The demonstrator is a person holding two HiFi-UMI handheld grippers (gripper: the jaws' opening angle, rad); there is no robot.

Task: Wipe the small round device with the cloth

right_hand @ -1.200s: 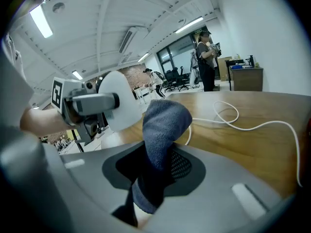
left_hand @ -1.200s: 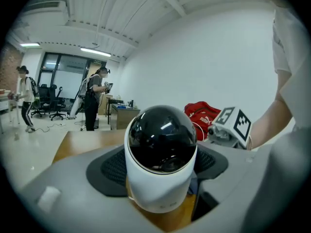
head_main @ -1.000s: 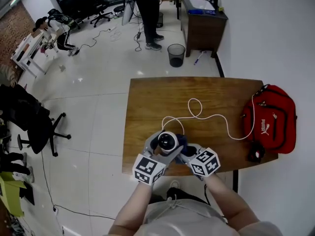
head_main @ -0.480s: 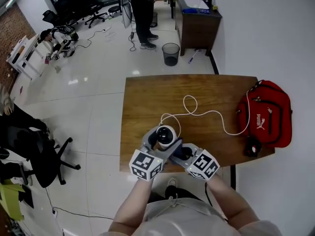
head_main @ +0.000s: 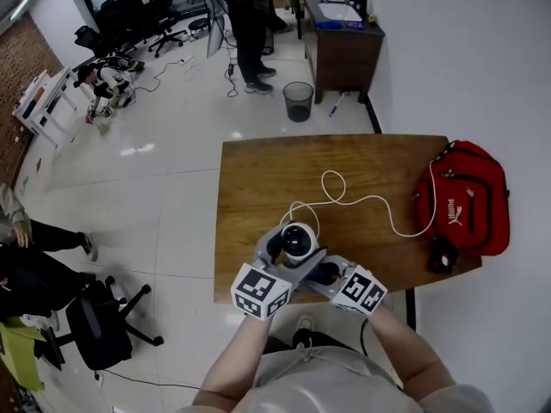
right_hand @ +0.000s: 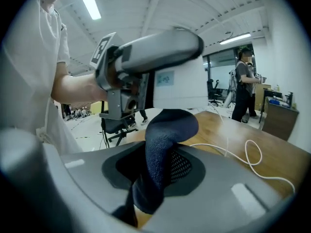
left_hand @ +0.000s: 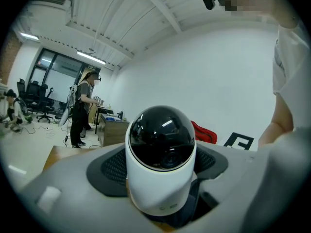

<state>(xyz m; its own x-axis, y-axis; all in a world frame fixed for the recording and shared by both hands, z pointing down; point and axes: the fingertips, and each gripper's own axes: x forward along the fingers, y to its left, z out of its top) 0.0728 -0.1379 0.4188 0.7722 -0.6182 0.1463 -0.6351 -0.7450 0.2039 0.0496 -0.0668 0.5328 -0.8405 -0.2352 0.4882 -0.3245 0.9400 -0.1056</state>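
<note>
The small round device [head_main: 297,241], white with a black dome, is held above the near edge of the wooden table [head_main: 258,179]. My left gripper [head_main: 289,249] is shut on it. In the left gripper view the device [left_hand: 161,154] stands upright between the grey jaws of the left gripper [left_hand: 163,183]. Just to its right, my right gripper [head_main: 325,274] is shut on a dark blue cloth [head_main: 322,271]. In the right gripper view the cloth [right_hand: 163,144] bulges up out of the right gripper [right_hand: 155,171], close under the left gripper [right_hand: 131,67].
A white cable [head_main: 362,200] loops across the table to a red bag [head_main: 469,200] at its right end. Beyond the table are a black bin [head_main: 298,100], a dark desk [head_main: 340,37] and a standing person [head_main: 245,24]. An office chair [head_main: 99,317] stands at the left.
Both grippers stay close together with the same holds. The cloth has slipped from the device's right side to lower right of it. The head view has shifted a little.
</note>
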